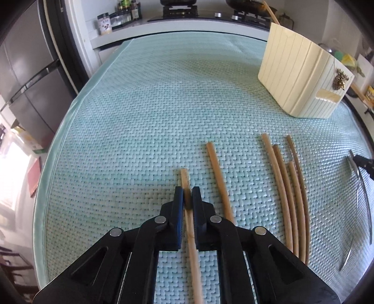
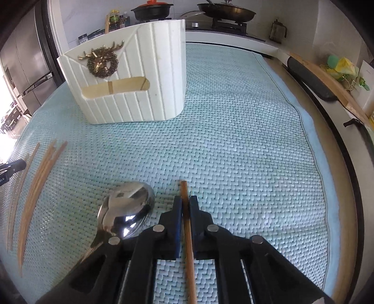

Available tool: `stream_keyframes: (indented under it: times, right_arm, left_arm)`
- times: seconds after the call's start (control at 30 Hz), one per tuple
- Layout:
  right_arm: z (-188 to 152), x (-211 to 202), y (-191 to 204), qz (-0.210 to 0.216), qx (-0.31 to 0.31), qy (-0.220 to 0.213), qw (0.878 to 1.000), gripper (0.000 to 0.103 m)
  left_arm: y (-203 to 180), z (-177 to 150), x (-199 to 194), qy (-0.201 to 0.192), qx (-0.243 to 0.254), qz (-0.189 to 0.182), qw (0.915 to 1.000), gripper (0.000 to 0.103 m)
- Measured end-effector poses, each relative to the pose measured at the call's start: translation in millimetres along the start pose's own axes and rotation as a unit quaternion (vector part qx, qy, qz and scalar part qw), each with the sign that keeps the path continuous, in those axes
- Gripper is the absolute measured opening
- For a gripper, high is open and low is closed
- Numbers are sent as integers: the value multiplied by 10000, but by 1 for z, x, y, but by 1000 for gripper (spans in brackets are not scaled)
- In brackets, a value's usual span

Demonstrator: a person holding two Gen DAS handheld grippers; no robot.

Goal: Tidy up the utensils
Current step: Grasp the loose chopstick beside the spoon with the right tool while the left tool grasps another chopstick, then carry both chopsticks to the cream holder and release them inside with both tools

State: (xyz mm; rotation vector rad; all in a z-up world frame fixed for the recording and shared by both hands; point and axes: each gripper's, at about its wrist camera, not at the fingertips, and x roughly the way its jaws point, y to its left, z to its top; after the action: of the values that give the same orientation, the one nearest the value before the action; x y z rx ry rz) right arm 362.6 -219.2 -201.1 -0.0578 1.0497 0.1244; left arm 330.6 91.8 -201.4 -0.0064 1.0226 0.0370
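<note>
My left gripper (image 1: 187, 190) is shut on a pale wooden chopstick (image 1: 190, 224) that lies lengthwise between its fingers on the teal woven mat (image 1: 140, 112). Another chopstick (image 1: 218, 180) lies just right of it, and several more (image 1: 288, 187) further right. My right gripper (image 2: 185, 200) is shut on a darker wooden chopstick (image 2: 188, 238). A steel spoon (image 2: 126, 210) lies bowl-down just left of it. The cream ribbed utensil holder (image 2: 140, 81) with a brass deer ornament stands upright on the mat; it also shows in the left wrist view (image 1: 301, 74).
Loose chopsticks (image 2: 39, 177) lie at the left in the right wrist view. The spoon shows edge-on at the right of the left view (image 1: 361, 187). A stove with pans (image 2: 224, 11), jars (image 1: 116, 18) and a fridge (image 1: 28, 77) surround the mat.
</note>
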Motion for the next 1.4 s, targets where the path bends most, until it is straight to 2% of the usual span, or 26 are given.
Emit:
stream_keyframes:
  times: [0.1,0.17,0.33,0.5,0.73,0.97,1.23,1.4]
  right_arm:
    - [4,-6,-13,376,341,-125,9986,6]
    - [3,-23,-19,549,444,-354,9969,6]
    - [0,-76,-29,985,551,-899,9895,6]
    - [-6,-136,-25,1196,447,-1433,9814,6]
    - [-30,-205,-6,1170,188,-2173,9689,6]
    - [-41,-247,10,857,-28,-2871,9541,6]
    - [-29,-266,12,868,-56,-3195,9436,6]
    - [-12,-270,11,866,-77,-3326,9390,6]
  left_arm:
    - [1,3,-4,-45,-128,-282,9995,5]
    - [2,4,-19,-274,-147,-353,9989,5]
    - [6,8,-74,-765,-277,-812,9934,5]
    - [7,6,-138,-1310,-188,-1122,9848,5]
    - [12,-6,-188,-1808,-289,-1537,9710,5]
    - [5,-1,-215,-2105,-318,-1875,9589,4]
    - [-4,15,-229,-2269,-315,-2062,9513,4]
    - [-10,37,-235,-2365,-312,-2167,9467,4]
